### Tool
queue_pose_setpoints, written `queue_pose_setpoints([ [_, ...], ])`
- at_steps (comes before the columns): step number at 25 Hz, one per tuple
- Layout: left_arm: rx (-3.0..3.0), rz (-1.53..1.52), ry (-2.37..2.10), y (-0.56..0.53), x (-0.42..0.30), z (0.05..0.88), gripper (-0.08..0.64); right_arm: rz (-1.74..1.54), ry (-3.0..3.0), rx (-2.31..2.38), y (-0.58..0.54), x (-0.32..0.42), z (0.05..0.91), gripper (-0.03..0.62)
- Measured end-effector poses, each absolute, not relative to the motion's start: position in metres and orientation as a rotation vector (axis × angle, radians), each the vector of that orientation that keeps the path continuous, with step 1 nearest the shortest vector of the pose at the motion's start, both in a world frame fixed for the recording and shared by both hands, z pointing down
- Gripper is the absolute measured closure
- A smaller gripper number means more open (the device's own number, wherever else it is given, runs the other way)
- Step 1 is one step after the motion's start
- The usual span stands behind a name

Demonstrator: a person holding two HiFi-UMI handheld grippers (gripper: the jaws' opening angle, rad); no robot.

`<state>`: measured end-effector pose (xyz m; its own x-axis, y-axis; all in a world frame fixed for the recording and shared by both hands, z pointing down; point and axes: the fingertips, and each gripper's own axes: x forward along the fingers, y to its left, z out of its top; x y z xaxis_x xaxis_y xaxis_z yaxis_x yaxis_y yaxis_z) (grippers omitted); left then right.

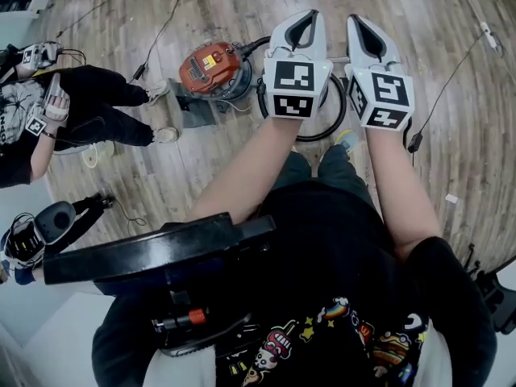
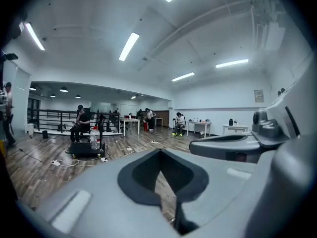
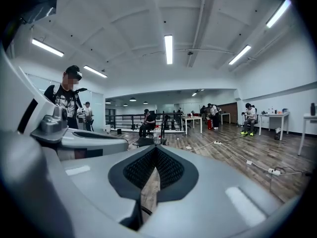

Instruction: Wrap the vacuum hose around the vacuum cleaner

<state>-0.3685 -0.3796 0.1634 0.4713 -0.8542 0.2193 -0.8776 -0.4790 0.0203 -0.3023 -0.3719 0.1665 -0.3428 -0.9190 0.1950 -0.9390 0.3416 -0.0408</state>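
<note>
In the head view an orange-red vacuum cleaner (image 1: 211, 69) stands on the wooden floor ahead of me. Its black hose (image 1: 322, 134) lies in a loop on the floor to the vacuum's right, partly hidden under my grippers. My left gripper (image 1: 309, 14) and right gripper (image 1: 355, 20) are held side by side above the hose loop, both pointing forward and level. In the left gripper view the left gripper (image 2: 159, 151) has its jaws together with nothing between them. The right gripper (image 3: 155, 148) in its own view is likewise shut and holds nothing. Neither touches the hose.
A seated person in black (image 1: 97, 103) is at the left, close to the vacuum. A grey plate (image 1: 193, 107) lies at the vacuum's base. Thin cables (image 1: 451, 75) run over the floor on the right and far side. Tables and other people fill the room's far end.
</note>
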Motion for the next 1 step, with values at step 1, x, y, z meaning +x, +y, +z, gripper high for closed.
queue_pose_setpoints([
  [1,2.586,0.267,-1.527,-0.3767,-0.3665,0.1613,0.56,0.212,-2.459,1.717,-0.3685,-0.3006,0.1641,0.569],
])
